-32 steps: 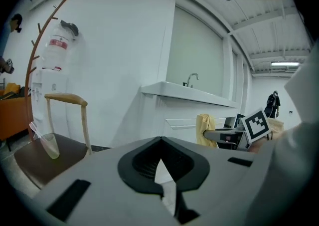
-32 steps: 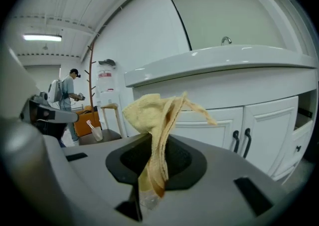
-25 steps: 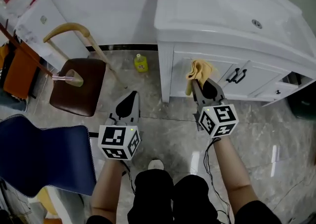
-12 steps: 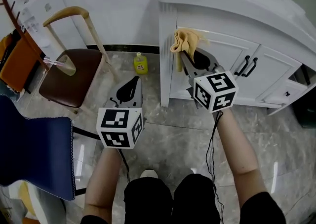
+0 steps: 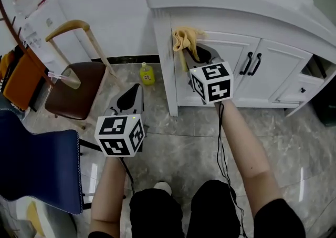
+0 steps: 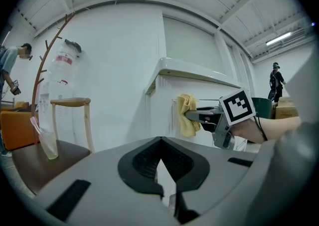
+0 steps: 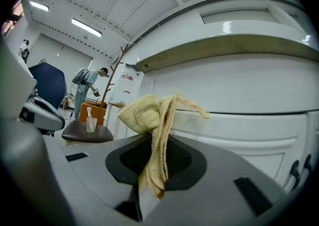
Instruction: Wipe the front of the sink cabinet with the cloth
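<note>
The white sink cabinet [image 5: 239, 69] stands at the upper right of the head view, under a white basin top. My right gripper [image 5: 189, 49] is shut on a yellow cloth [image 5: 185, 38], which presses against the upper left corner of the cabinet's left door. In the right gripper view the cloth [image 7: 152, 130] hangs bunched between the jaws against the cabinet front [image 7: 239, 120]. My left gripper [image 5: 132, 95] is held low over the floor, left of the cabinet, jaws together and holding nothing. From the left gripper view I see the cloth [image 6: 188, 115] and the right gripper [image 6: 192, 115] at the cabinet.
A wooden chair with a brown seat [image 5: 73, 87] stands at left with a glass on it. A small yellow bottle [image 5: 147, 74] sits on the floor by the cabinet's left corner. A blue chair back [image 5: 37, 163] is at lower left. Black handles [image 5: 251, 63] mark the cabinet doors.
My right gripper has carried the cloth up and left, from the lower cabinet front to the top left corner of the door. The left gripper stayed low with little movement.
</note>
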`<action>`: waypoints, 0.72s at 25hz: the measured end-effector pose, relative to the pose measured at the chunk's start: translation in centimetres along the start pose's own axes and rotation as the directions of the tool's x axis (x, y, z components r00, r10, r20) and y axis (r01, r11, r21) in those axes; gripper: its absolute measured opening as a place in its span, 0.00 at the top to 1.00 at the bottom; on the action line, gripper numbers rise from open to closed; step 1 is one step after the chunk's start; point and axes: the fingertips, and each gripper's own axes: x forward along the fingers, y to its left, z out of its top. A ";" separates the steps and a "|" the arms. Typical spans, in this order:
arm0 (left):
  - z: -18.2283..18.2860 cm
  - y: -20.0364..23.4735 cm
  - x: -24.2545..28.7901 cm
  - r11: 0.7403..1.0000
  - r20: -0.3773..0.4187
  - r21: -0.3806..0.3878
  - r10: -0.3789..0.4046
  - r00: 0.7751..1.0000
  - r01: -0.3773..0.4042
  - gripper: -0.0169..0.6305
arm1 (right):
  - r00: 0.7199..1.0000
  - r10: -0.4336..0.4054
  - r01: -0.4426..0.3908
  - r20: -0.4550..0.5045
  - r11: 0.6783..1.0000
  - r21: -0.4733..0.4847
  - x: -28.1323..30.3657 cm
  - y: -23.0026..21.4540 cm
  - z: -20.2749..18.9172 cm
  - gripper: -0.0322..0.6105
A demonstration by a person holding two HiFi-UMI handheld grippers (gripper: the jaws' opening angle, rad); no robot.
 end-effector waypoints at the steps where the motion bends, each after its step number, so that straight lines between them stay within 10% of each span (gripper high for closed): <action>1: 0.2 -0.3 0.0 1.000 0.002 0.007 -0.003 1.000 0.003 0.95 | 1.000 -0.026 0.026 -0.008 1.000 0.001 -0.6 -0.9 -0.4 0.83; 18: 1.8 -8.6 2.0 0.989 0.025 0.008 -0.148 0.989 0.148 0.95 | 0.917 -0.386 0.397 -0.101 0.910 0.119 -12.4 -17.5 -3.6 0.83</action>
